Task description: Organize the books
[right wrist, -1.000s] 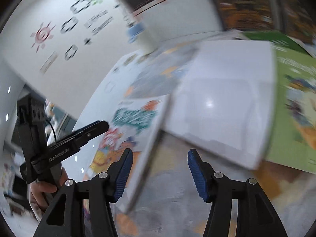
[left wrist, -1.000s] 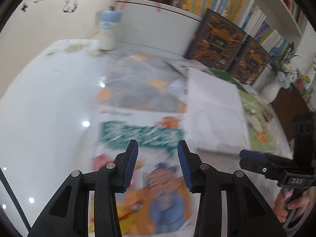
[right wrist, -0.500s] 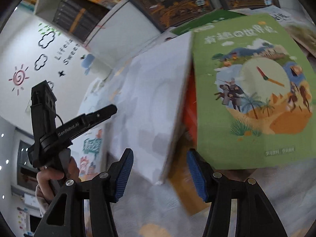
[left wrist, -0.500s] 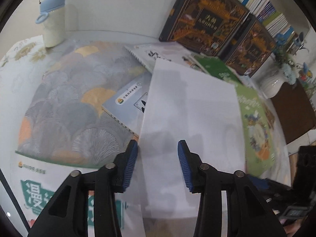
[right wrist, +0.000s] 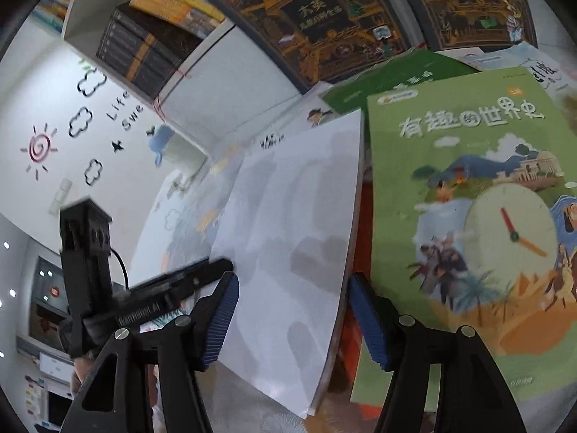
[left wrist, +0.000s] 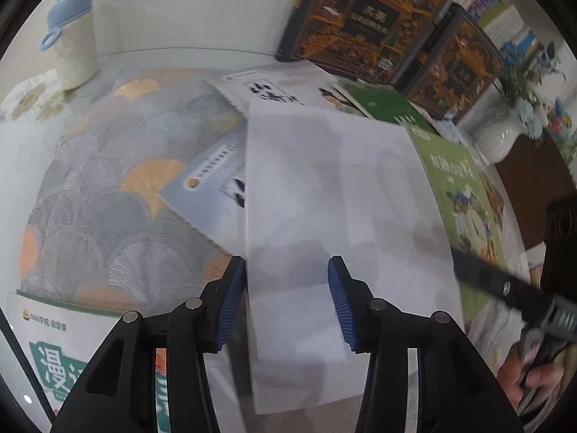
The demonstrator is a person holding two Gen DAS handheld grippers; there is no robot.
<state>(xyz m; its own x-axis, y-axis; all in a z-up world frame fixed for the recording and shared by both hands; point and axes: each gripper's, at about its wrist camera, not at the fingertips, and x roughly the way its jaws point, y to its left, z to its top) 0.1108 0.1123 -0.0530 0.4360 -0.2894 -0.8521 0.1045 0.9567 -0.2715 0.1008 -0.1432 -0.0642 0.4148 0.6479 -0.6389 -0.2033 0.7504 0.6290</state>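
A plain white book (left wrist: 342, 234) lies flat in the middle of the pile of books. My left gripper (left wrist: 286, 283) hovers over its near left part, jaws opening, the pads apart from it and its left edge by the left pad. My right gripper (right wrist: 294, 287) hangs over the same white book (right wrist: 288, 223) from the other side. Its jaws are opening and span the book's near end without pressing it. A green book with a clock picture (right wrist: 468, 216) lies just right of the white one, also visible in the left wrist view (left wrist: 465, 209).
A pale blue booklet (left wrist: 212, 180) and a white booklet (left wrist: 274, 86) poke out from under the white book. A comic book (left wrist: 54, 342) lies near left on the fan-patterned mat (left wrist: 108, 198). Dark ornate boxes (left wrist: 364, 18), a bottle (left wrist: 74, 47) and a vase (left wrist: 501, 137) stand behind.
My left gripper moved from above the comic book to over the white book. The right gripper swung toward the white book's right edge beside the green book. Both jaws stand a little wider.
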